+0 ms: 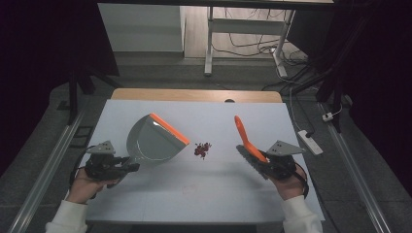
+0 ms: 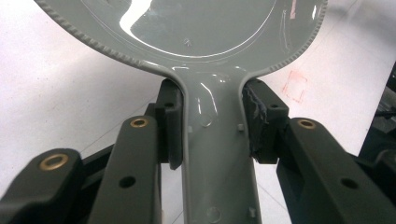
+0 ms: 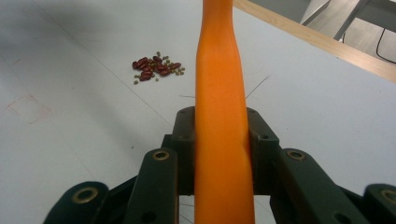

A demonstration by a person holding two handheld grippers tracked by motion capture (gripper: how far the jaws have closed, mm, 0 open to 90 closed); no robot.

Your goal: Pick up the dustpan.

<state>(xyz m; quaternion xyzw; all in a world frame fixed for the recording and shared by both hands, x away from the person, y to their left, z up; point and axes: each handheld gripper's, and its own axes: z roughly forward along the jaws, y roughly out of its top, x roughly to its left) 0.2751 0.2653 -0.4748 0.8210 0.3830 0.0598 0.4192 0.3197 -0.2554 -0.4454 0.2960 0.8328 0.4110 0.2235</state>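
A grey dustpan [image 1: 153, 141] with an orange front lip lies on the white table [image 1: 218, 194] at the left, its mouth turned toward the middle. My left gripper [image 1: 130, 166] is shut on the dustpan's handle [image 2: 217, 154], a pad pressing each side of it, and the pan's bowl [image 2: 210, 28] spreads out just ahead. A small pile of red and green beans [image 1: 202, 149] lies between the two tools. At the right, my right gripper [image 1: 260, 162] is shut on a brush [image 1: 243, 136] with an orange handle [image 3: 217, 70] that points away from me. The beans [image 3: 156, 67] lie ahead and to the left of it.
The table's far wooden edge [image 1: 194, 94] runs along the back. A faint red square mark [image 3: 28, 108] is drawn on the table top. A white power strip [image 1: 311, 141] lies on the floor to the right, and desk legs and cables stand beyond the table.
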